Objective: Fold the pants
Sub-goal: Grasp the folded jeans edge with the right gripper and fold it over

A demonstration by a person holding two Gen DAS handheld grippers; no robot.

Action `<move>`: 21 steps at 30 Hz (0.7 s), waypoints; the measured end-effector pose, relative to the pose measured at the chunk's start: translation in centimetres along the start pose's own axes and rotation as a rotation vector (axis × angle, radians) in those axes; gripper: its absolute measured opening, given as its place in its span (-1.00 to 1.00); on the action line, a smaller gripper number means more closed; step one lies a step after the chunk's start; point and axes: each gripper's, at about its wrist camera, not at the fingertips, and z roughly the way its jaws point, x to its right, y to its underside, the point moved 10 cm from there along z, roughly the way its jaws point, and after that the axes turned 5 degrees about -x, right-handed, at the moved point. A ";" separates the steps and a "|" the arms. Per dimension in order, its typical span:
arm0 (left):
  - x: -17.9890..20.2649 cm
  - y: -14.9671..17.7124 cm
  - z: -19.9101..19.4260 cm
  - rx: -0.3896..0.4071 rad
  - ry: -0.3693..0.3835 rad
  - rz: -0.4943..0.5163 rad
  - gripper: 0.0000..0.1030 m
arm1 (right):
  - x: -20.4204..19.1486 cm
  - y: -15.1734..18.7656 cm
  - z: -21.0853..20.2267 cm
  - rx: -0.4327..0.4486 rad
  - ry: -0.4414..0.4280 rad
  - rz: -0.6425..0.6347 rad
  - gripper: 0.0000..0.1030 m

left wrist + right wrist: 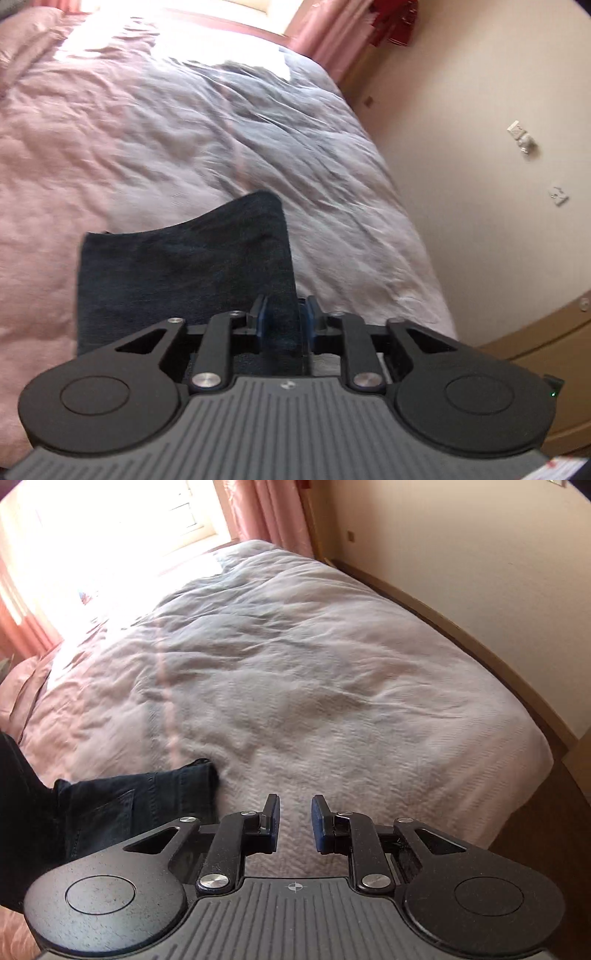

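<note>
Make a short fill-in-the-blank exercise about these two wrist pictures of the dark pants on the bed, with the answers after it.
1. The dark denim pants lie on a crumpled pale bed cover that is ____ in colour.
2. Denim sits between the fingers of the ____ gripper.
3. Between the fingers of the right gripper there is no ____, only bed cover behind.
4. The curtains beside the bright window are ____.

Answers: pink; left; denim; pink
</note>
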 end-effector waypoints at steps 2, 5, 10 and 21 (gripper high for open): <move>1.7 0.9 1.5 -0.028 0.052 0.005 -0.44 | 1.2 0.1 -0.1 -0.006 0.003 0.016 -0.70; -0.8 2.2 2.1 -0.033 -0.029 0.010 -0.42 | 1.5 1.1 0.7 -0.040 -0.045 0.035 -0.70; -12.5 4.9 1.8 -0.069 -0.260 -0.112 -0.42 | -2.0 3.5 4.2 -0.139 -0.245 0.084 -0.63; -25.5 10.5 2.5 -0.091 -0.388 -0.284 -0.42 | -10.8 7.1 14.3 -0.227 -0.482 0.054 -0.45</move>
